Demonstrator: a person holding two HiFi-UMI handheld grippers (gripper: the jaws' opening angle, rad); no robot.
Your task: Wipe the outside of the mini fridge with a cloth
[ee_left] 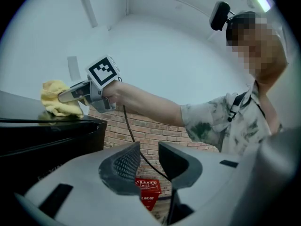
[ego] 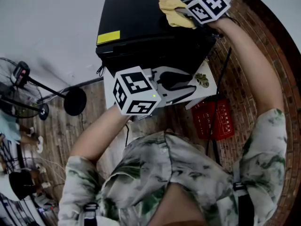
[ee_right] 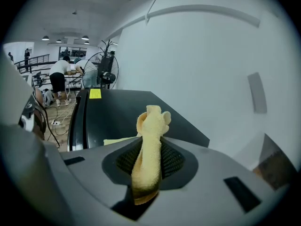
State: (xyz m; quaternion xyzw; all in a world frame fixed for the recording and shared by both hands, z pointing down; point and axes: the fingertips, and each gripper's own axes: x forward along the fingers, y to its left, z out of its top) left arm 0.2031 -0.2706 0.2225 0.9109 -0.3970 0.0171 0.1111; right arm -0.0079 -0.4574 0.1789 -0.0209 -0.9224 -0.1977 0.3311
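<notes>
The black mini fridge (ego: 141,27) stands against a white wall, with a yellow sticker (ego: 108,36) on its top near the front left corner. A yellow cloth (ego: 175,11) lies bunched on the top at the back right. My right gripper (ego: 184,14) is shut on the cloth and holds it against the fridge top (ee_right: 122,117). In the right gripper view the cloth (ee_right: 149,145) runs up between the jaws. My left gripper (ego: 181,86) hangs in front of the fridge's right front corner, open and holding nothing. Its own view shows the fridge (ee_left: 47,140) to the left.
A white stand (ego: 210,89) under the fridge carries a small green object (ego: 202,80). A red box (ego: 214,119) sits on the brick floor at the right, with a black cable (ego: 217,98) across it. Standing fans (ego: 23,88) are at the left. People stand far off (ee_right: 59,81).
</notes>
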